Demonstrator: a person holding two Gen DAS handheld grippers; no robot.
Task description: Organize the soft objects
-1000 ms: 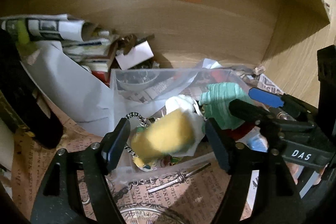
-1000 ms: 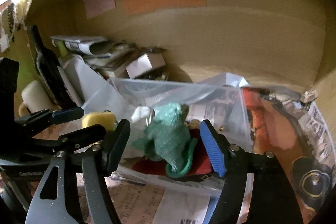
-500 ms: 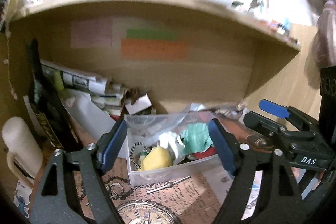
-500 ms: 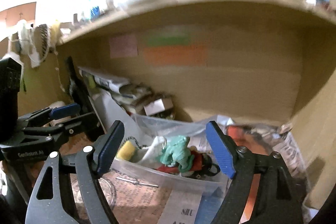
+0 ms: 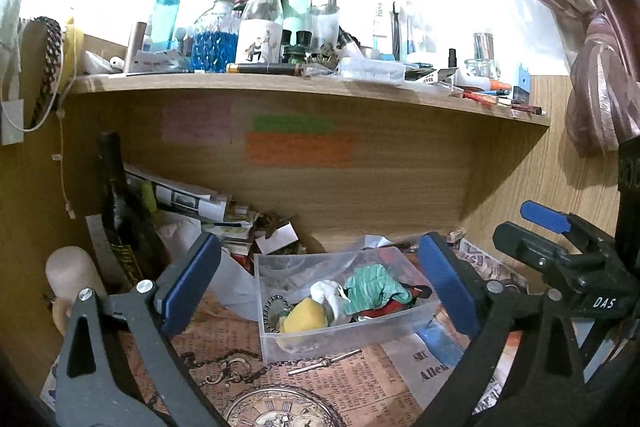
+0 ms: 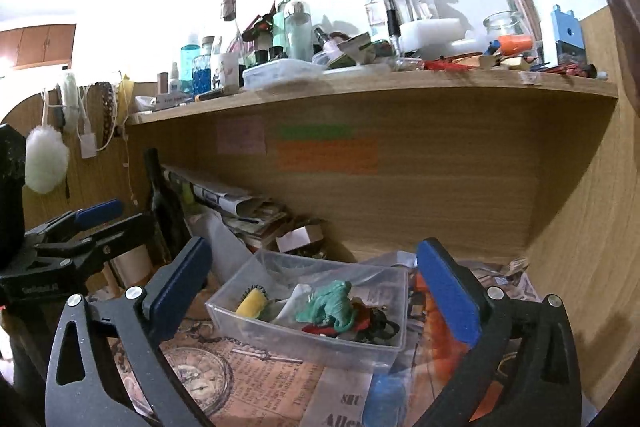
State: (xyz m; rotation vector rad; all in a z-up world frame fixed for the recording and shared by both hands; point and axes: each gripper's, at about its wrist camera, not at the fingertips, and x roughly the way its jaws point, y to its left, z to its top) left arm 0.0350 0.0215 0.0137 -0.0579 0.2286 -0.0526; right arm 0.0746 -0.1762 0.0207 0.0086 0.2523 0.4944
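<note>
A clear plastic bin (image 5: 352, 331) stands on the newspaper-covered desk under a wooden shelf. In it lie a yellow soft block (image 5: 304, 315), a white soft piece (image 5: 330, 293), a green knitted toy (image 5: 374, 285) and something red. The bin (image 6: 296, 341) also shows in the right wrist view, with the yellow block (image 6: 250, 305) and the green toy (image 6: 332, 305). My left gripper (image 5: 320, 291) is open and empty, held back from the bin. My right gripper (image 6: 316, 291) is open and empty, also back from it.
A dark bottle (image 5: 120, 211), rolled newspapers (image 5: 180, 195) and stacked papers fill the back left of the alcove. A shelf (image 5: 304, 87) crowded with bottles and jars overhangs it. A blue object (image 6: 386, 399) lies in front of the bin. A curtain (image 5: 596, 99) hangs at the right.
Both grippers have pulled back and up from the bin, so the whole alcove and the upper shelf now show. The soft things stay in the bin.
</note>
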